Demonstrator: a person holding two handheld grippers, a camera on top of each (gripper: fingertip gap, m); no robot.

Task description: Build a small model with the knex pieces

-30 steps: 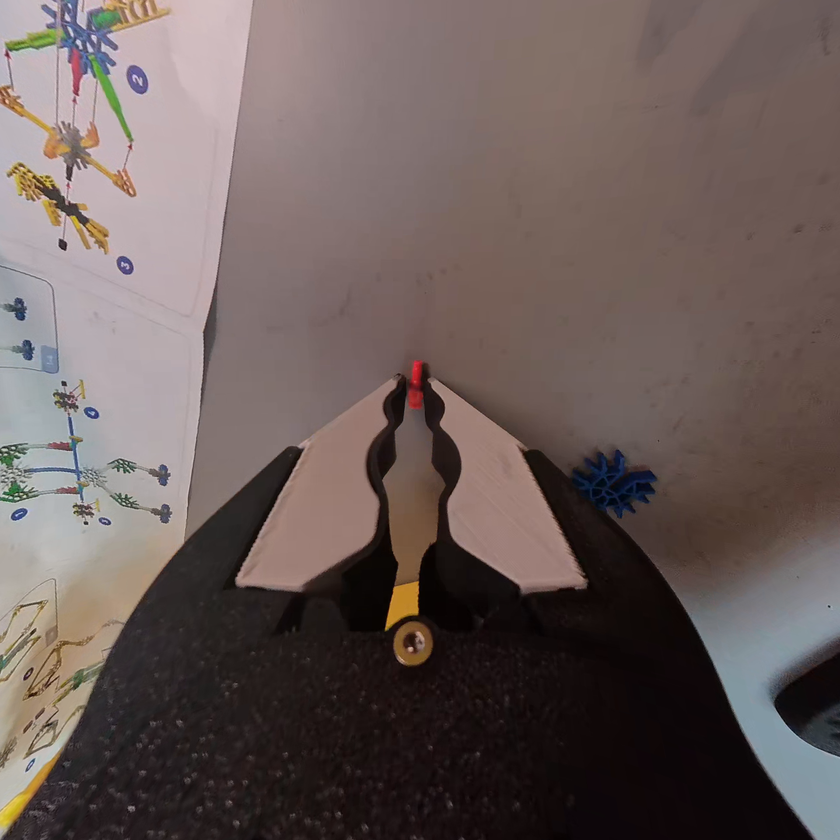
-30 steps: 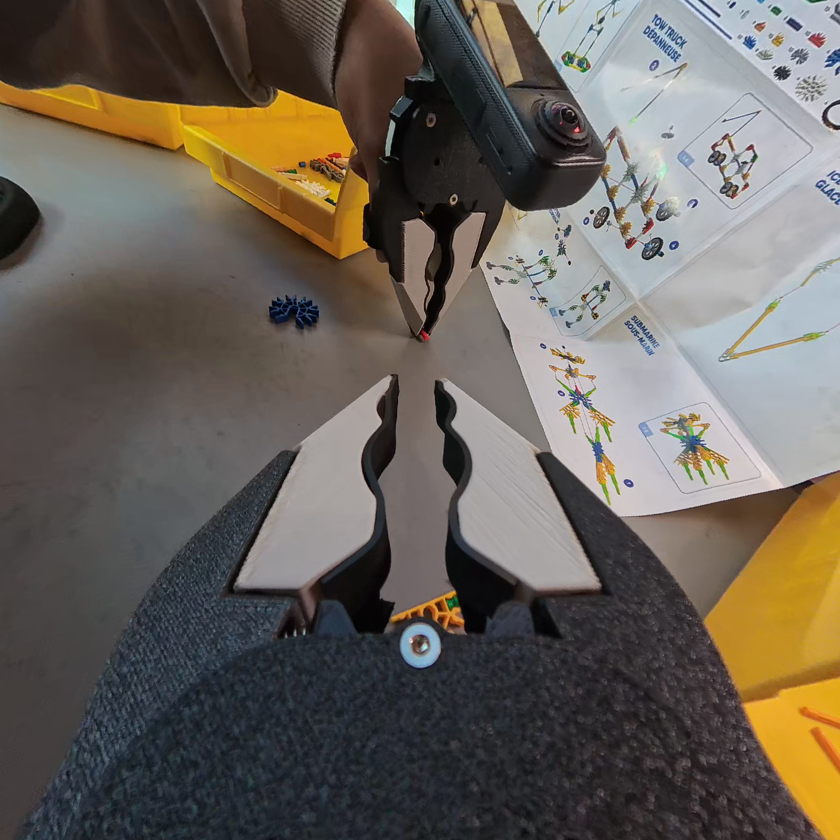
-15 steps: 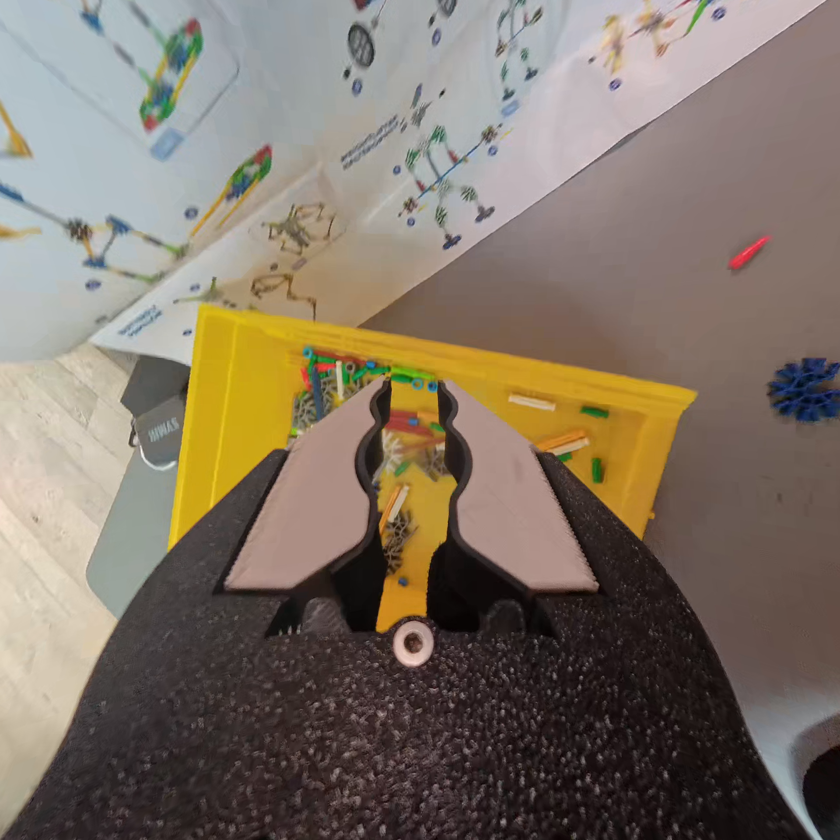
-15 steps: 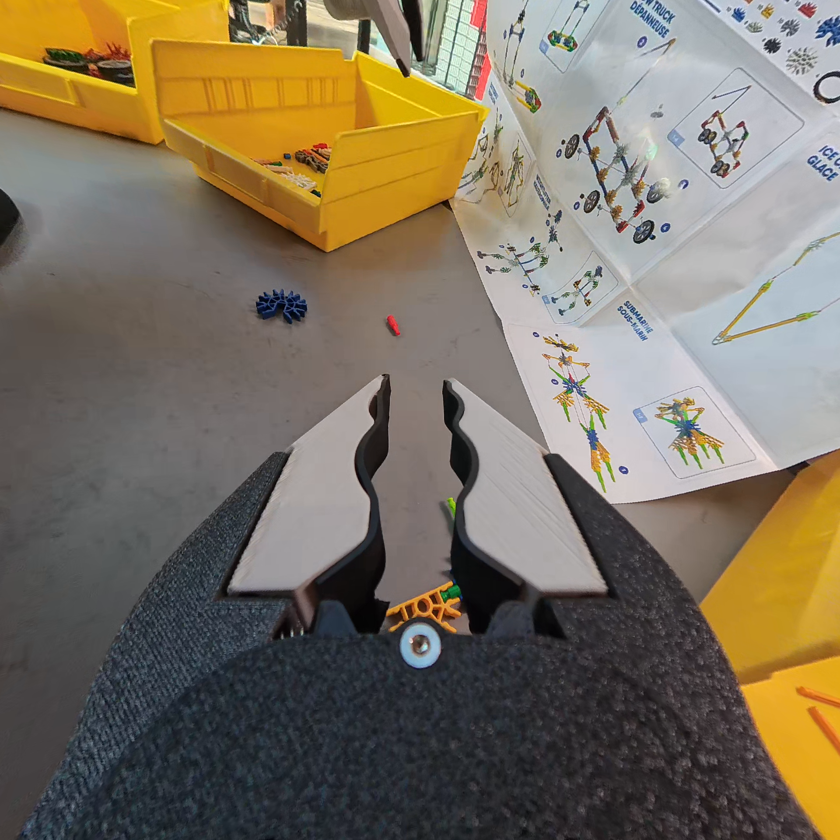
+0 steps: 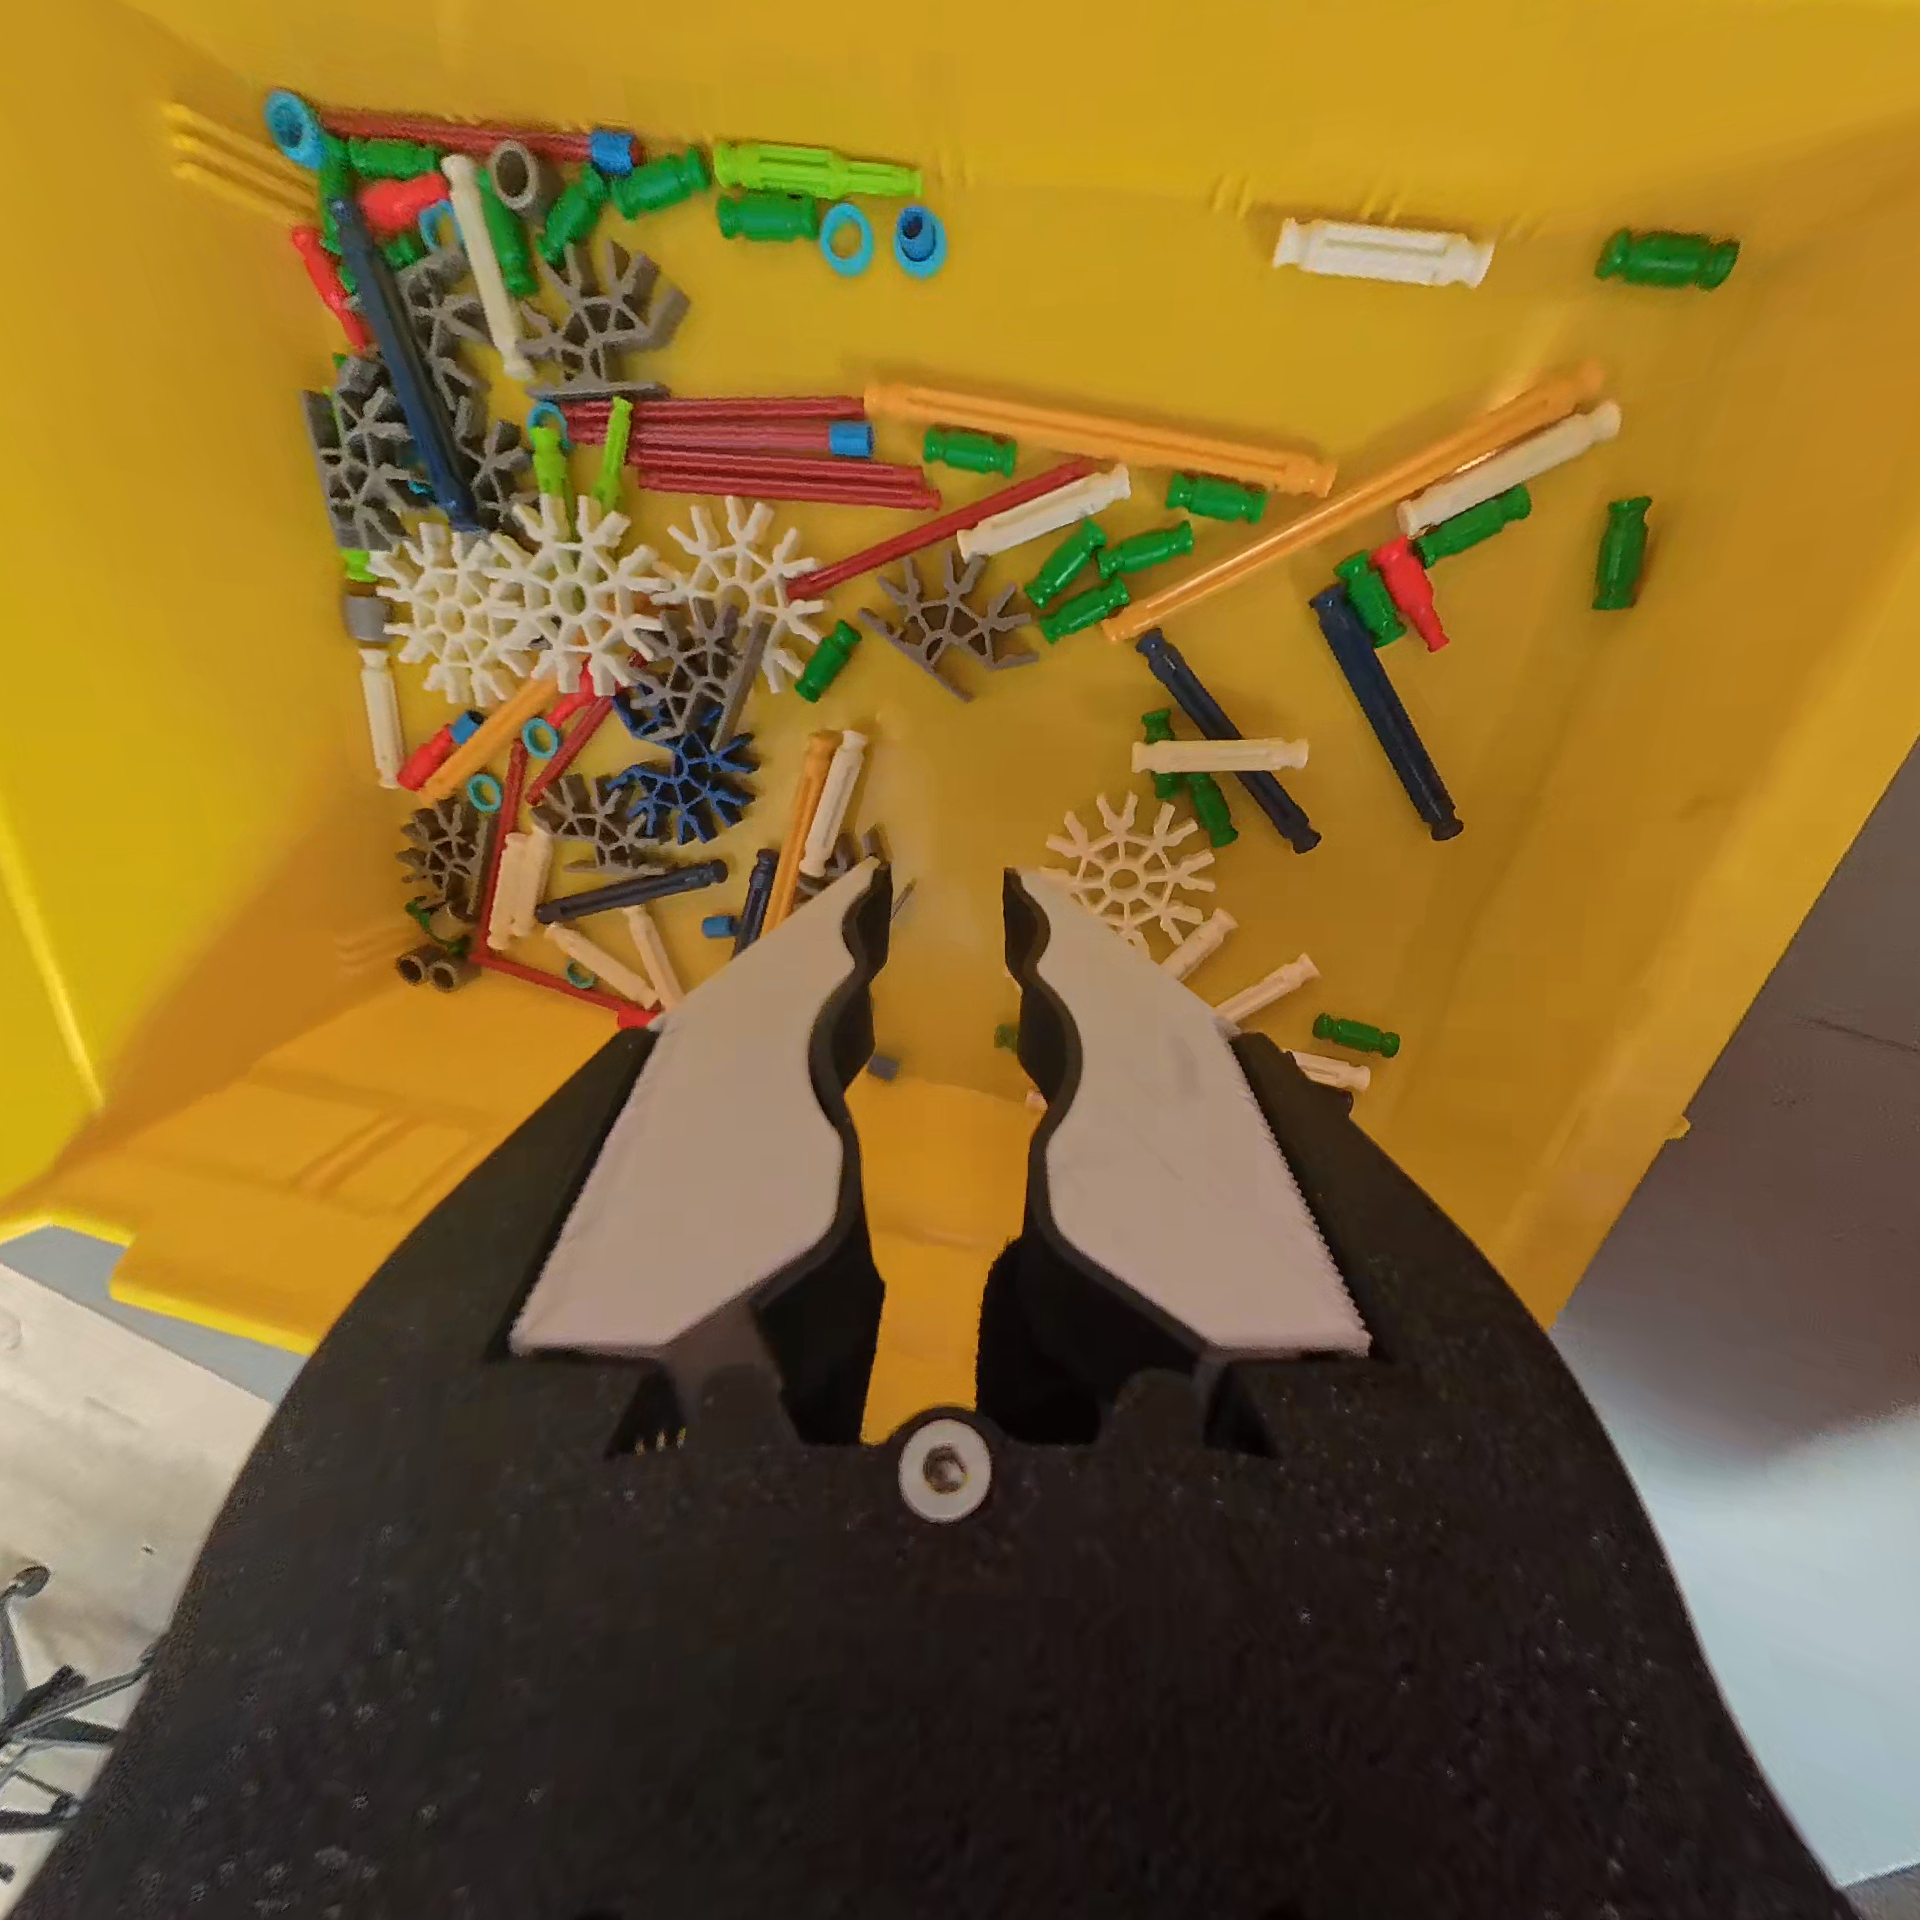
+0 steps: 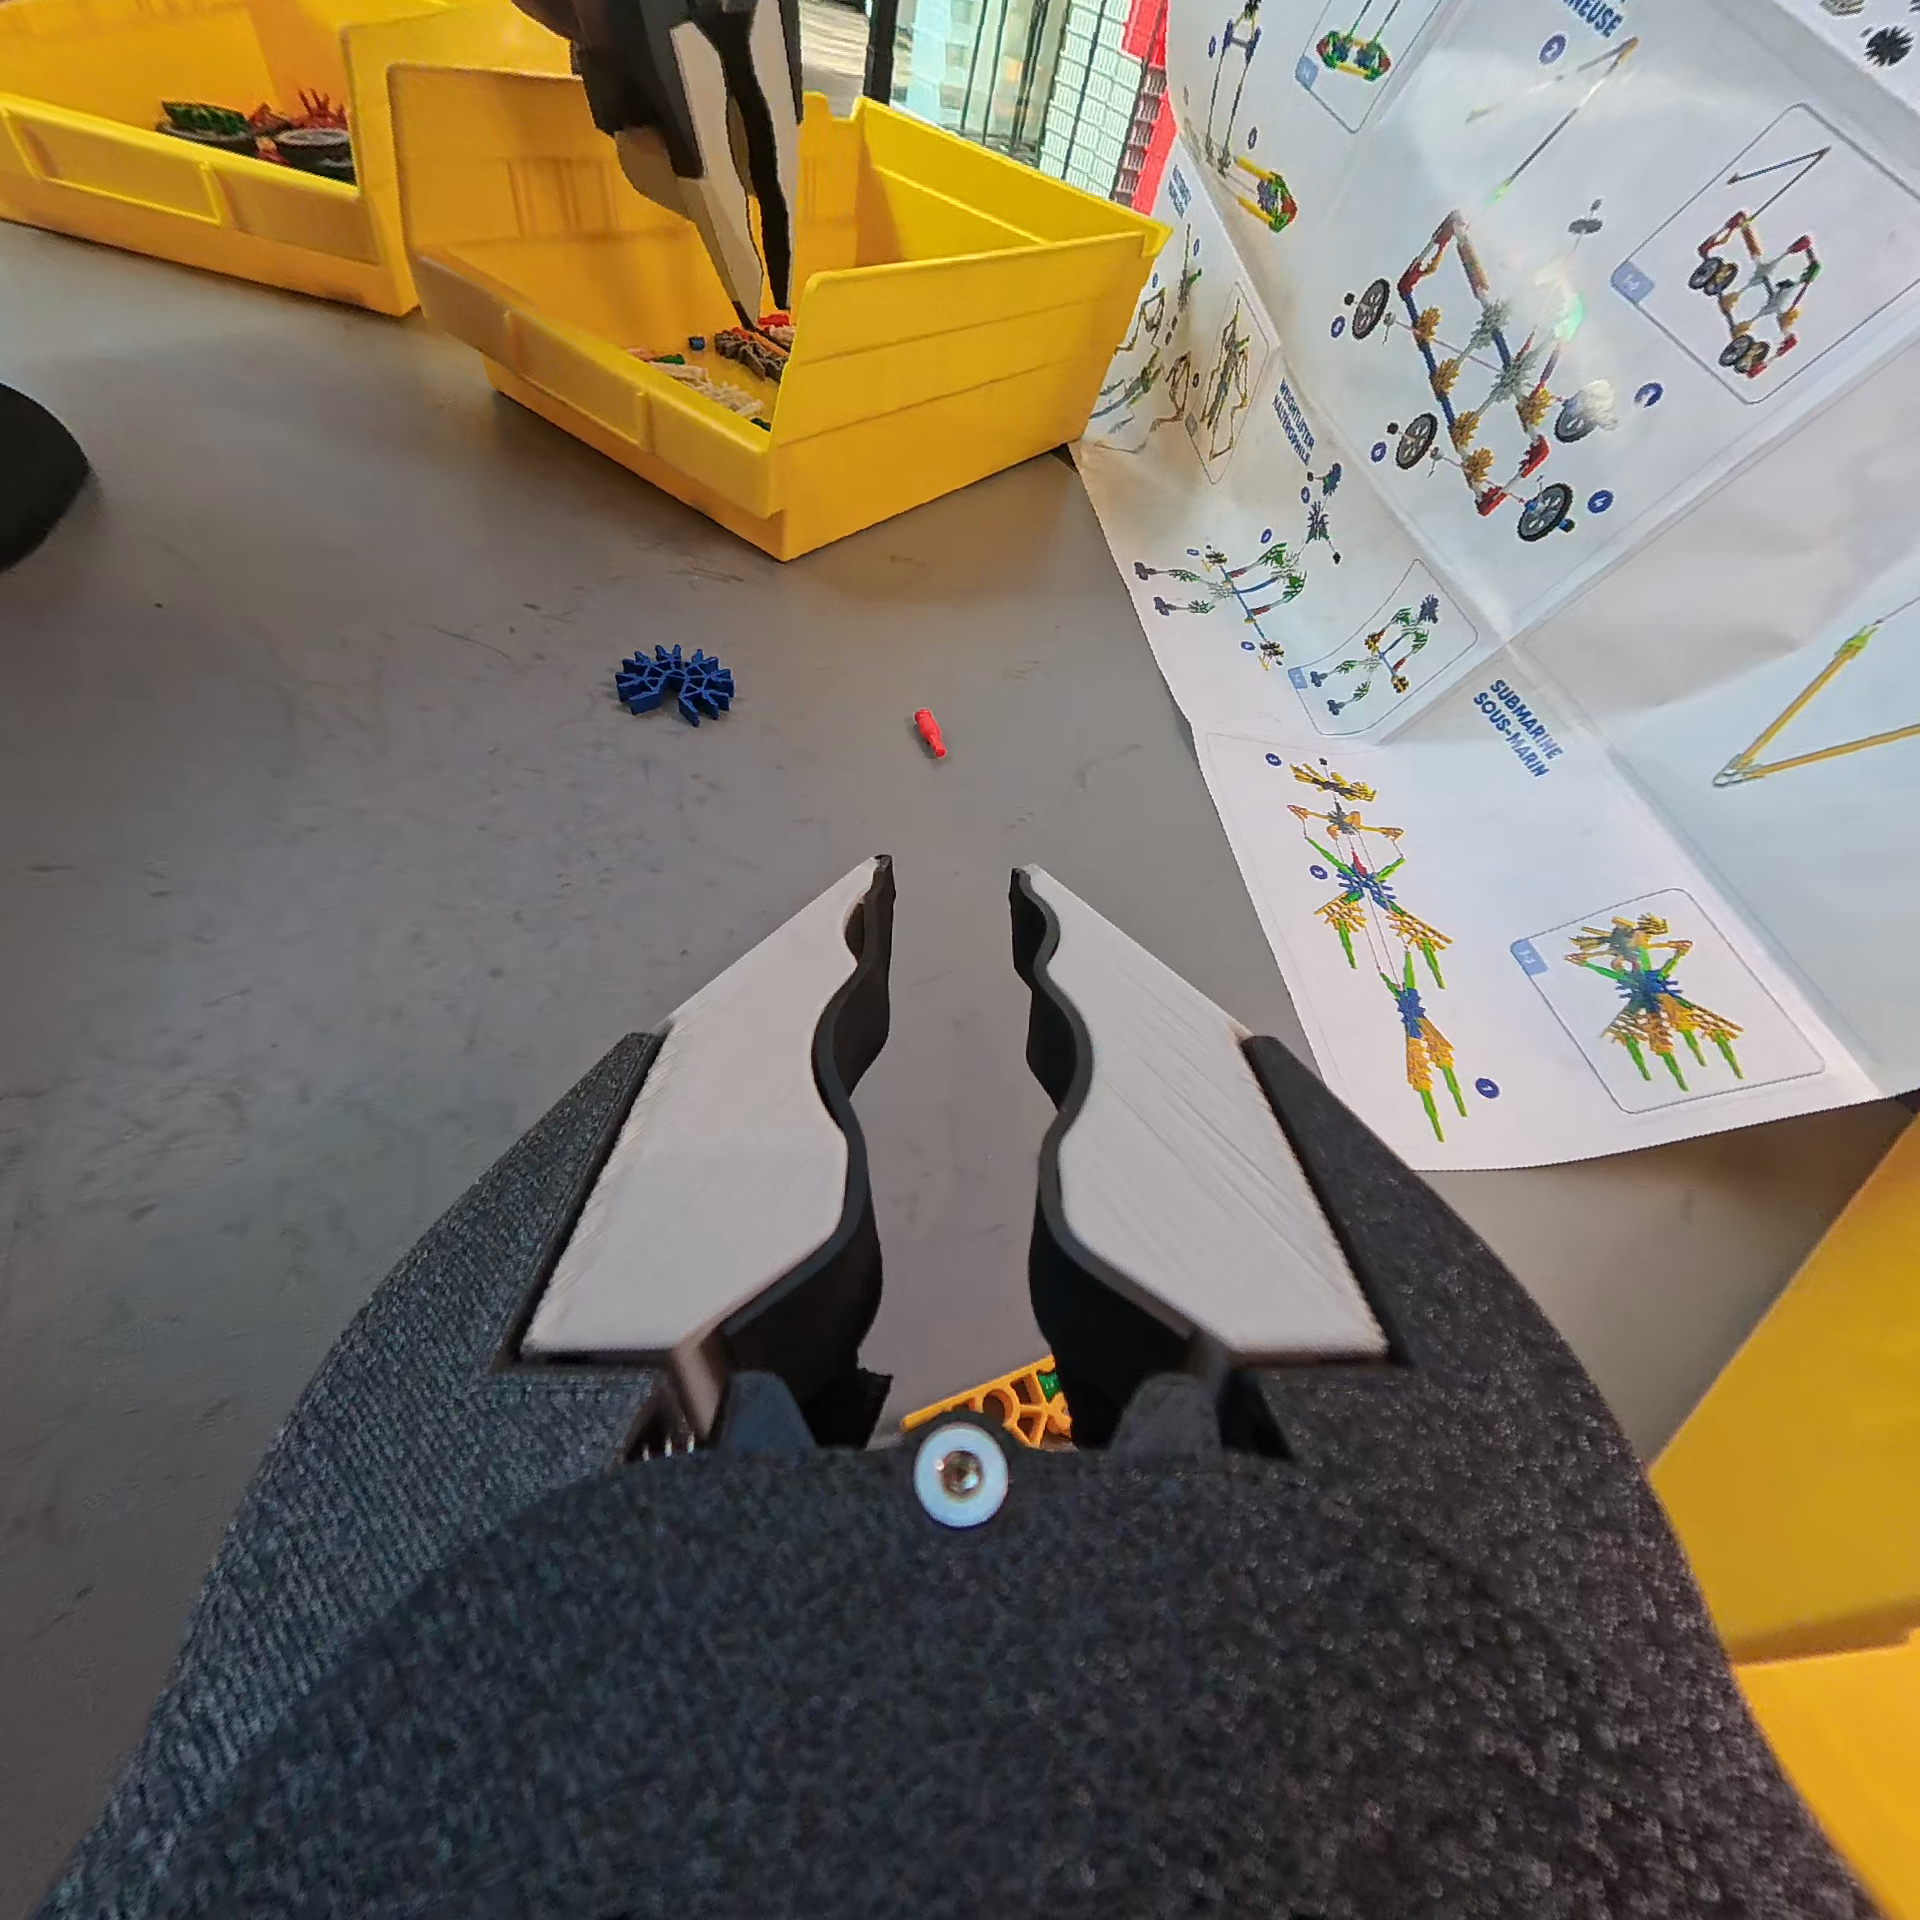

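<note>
our left tongs (image 5: 945, 883) hang released over loose rods in the yellow plastic bin (image 5: 1039, 62), our right tongs (image 6: 948, 868) released above the grey bench (image 6: 312, 883) near a small red connector (image 6: 929, 732) and a blue snowflake-shaped connector (image 6: 673, 683).

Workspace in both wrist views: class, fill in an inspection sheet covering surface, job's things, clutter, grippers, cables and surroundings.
Surface: grey tabletop, scuffed.
Job's things: yellow bin of mixed rods and snowflake-shaped connectors; a white connector lies by the left gripper's tips.
Clutter: blue connector and small red piece loose on the table; orange connector under the right gripper.
Grippers: left gripper open, fingers inside the bin, holding nothing; right gripper open over bare table, empty.
Cables: nothing seen.
Surroundings: unfolded instruction sheet at right; second yellow bin behind.
</note>
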